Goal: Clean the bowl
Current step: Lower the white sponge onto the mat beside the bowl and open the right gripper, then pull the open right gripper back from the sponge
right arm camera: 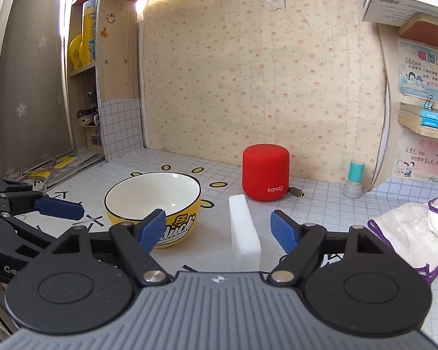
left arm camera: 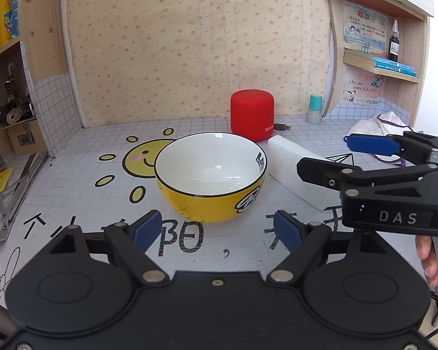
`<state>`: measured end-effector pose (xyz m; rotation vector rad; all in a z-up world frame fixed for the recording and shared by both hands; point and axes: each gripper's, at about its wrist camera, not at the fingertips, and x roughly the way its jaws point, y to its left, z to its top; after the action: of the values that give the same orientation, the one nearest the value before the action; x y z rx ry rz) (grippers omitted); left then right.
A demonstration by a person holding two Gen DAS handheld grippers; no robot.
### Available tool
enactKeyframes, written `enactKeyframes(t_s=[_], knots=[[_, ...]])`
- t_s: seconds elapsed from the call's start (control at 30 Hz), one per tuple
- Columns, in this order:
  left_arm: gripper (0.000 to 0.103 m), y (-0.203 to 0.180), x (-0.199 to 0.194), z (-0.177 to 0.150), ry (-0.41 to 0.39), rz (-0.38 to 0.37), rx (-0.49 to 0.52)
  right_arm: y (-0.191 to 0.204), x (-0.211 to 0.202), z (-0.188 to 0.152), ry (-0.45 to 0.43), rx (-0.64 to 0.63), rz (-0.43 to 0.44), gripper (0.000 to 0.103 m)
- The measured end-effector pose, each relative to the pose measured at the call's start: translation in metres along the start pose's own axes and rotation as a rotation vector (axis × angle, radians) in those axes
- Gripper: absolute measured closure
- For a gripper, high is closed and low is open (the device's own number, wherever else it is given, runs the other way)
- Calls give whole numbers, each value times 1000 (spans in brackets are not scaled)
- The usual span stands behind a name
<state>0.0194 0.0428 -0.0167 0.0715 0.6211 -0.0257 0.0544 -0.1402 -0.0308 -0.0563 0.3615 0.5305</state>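
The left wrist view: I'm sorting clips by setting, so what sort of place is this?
Probably a study desk at home, not a kitchen. The tabletop has a tile-pattern covering with cartoon drawings, side shelves hold books, and certificates are stuck to the side panel.

The left gripper [left arm camera: 217,232] hung with its jaws spread and empty just short of the yellow bowl [left arm camera: 210,176], which stood upright on the tiled desk [left arm camera: 73,192]. A white sponge block [left arm camera: 295,164] lay beside the bowl, before a red speaker [left arm camera: 252,114]. The right gripper [left arm camera: 335,157] reached in from the right, jaws apart over the block.
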Motion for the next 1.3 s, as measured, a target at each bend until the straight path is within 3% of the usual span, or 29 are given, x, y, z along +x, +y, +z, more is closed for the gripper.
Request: enactKeyframes(t_s=[0.2,0.6,0.8,1.03,1.17,1.3], knots=[[18,2,-6,1,-2,66,-2,3,-6,0,-13,4,-39,14],[18,13,-14,0,31,92,-99,11,-9,2,19,12,-95,13],[18,5,-13,-1,48,162,-75,13,-10,9,36,59,-139,13],[18,7,-15,2,49,150,-110,17,-10,19,59,116,-223,13],[18,6,-18,0,29,161,-101,22,-9,19,122,120,-220,13],[18,5,-20,-3,23,165,-95,23,-15,15,112,126,-206,13]])
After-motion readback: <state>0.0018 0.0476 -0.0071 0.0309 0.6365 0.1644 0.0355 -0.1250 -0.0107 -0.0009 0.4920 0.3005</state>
